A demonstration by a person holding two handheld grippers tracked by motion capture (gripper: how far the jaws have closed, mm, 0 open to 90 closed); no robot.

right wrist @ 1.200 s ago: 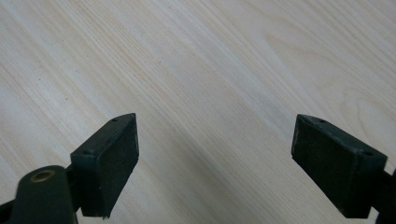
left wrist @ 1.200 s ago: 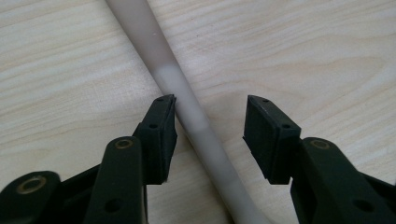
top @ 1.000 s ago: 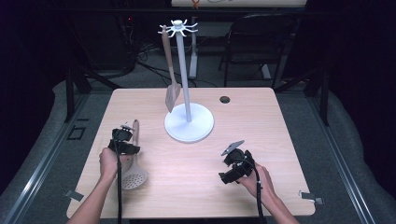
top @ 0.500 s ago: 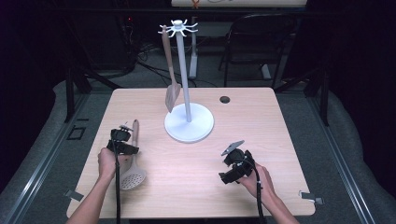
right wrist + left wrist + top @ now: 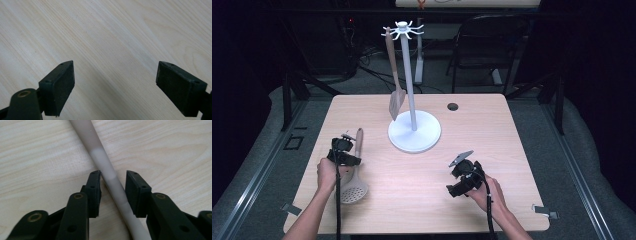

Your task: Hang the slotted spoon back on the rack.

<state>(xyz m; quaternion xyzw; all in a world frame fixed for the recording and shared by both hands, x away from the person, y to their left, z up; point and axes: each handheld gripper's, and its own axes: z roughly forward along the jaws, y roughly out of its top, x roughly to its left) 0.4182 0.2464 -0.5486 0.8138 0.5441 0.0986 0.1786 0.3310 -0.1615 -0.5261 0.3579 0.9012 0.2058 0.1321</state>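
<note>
The wooden table (image 5: 522, 150) is the biggest thing here, pale grain all over. Roughly in the middle of it stands the white utensil stand (image 5: 414, 131), a round base with a thin pole and little hooks on top, so I'll use that as the reference for everything. A wooden spatula (image 5: 395, 87) hangs from one of the hooks on the stand's left, blade down and close to the base. Behind and to the right of the stand there's a small dark round hole (image 5: 453, 106) in the tabletop.

The slotted spoon (image 5: 354, 172) lies flat on the table to the front-left of the stand, well apart from its base, with the perforated bowl toward the person and the handle pointing away.

The left gripper (image 5: 113, 185) sits right over that handle, front-left of the stand. In the left gripper view the handle runs between the two black pads: one pad looks to be touching it, the other has a sliver of gap, so the jaws are narrowed around it but not clamped yet.

The right gripper (image 5: 115, 80) is front-right of the stand, well apart from it, held just above bare wood. Its fingers are spread wide with nothing between them.
</note>
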